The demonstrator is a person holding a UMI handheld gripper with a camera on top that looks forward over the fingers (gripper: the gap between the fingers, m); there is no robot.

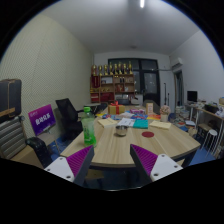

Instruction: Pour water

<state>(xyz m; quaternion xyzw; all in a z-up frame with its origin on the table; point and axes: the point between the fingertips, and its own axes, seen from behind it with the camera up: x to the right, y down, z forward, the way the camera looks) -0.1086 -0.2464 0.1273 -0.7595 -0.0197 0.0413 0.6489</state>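
My gripper (112, 163) is open, its two purple pads wide apart with nothing between them. It hovers over the near edge of a long oval wooden table (115, 148). A green bottle (89, 128) stands on the table ahead of the left finger (77, 161). Beyond the fingers near the table's middle sits a small dark bowl or cup (121, 130). More cups and containers (150, 109) stand farther back on the table; they are too small to identify.
Black office chairs (66, 112) line the table's left side. A purple sign (42, 119) stands at the left. Shelves with trophies (112, 75) cover the far wall. Desks with equipment (205, 115) are on the right. Papers and coloured items (146, 124) lie across the table.
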